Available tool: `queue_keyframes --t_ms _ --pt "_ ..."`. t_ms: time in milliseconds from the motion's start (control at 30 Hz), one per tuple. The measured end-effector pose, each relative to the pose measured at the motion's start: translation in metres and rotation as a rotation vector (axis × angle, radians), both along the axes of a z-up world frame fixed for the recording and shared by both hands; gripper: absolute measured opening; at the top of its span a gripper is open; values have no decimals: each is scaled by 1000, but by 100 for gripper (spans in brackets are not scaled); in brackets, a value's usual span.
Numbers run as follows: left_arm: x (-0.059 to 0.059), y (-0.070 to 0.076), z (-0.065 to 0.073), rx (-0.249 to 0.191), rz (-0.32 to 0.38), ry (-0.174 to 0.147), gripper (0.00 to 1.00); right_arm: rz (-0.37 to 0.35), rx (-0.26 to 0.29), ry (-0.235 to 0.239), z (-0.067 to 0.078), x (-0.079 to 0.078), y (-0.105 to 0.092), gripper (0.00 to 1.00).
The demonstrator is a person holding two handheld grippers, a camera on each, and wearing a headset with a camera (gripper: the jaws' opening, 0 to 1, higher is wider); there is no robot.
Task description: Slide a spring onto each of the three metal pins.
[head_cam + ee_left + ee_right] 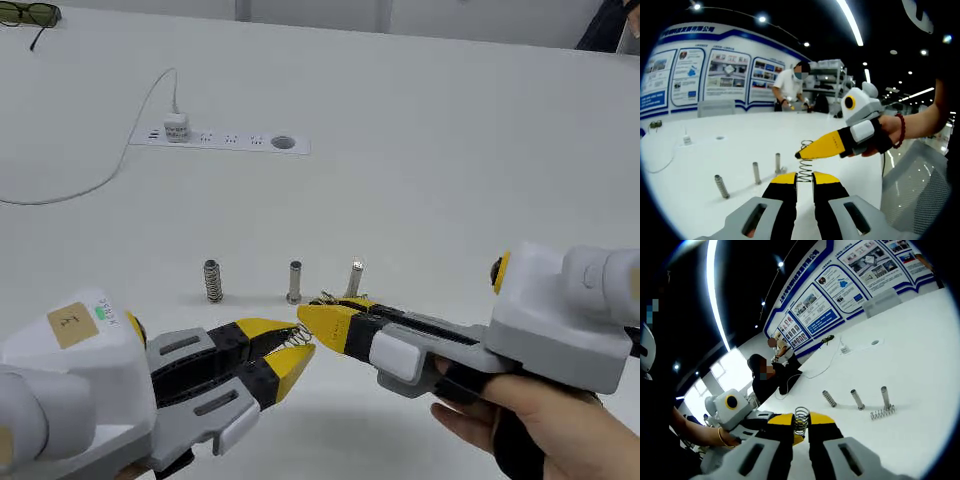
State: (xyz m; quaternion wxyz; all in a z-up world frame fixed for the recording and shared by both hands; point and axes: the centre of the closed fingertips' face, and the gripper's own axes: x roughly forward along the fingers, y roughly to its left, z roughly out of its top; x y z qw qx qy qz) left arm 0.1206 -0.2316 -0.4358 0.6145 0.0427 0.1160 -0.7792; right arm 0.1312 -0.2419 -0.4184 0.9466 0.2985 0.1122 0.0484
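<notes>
Three metal pins stand in a row on the white table. The left pin [213, 281] wears a spring; the middle pin [294, 281] and right pin [355, 278] are bare. A loose spring [882, 413] lies at the foot of the right pin. In front of the pins, a short spring [298, 337] is gripped from both ends. My left gripper [300, 352] is shut on its lower end [805, 172]. My right gripper [312, 316] is shut on the other end [800, 419].
A white power strip [220, 138] with a plug and cable lies further back on the table. Dark glasses [25, 14] sit at the far left corner. People stand behind the table in the gripper views. A grey mesh chair [920, 190] is at the table's side.
</notes>
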Motion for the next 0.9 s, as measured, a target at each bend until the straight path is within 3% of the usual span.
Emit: queue_keyframes --t_ms 167,500,900 --pt "1 1 -6 28 2 -7 12 5 -39 10 -2 2 0 11" --pt "8 4 -19 76 19 -43 18 -21 -83 -13 4 6 -15 11" --pt "9 6 -28 105 34 -52 29 -12 -265 -5 6 19 -33 11"
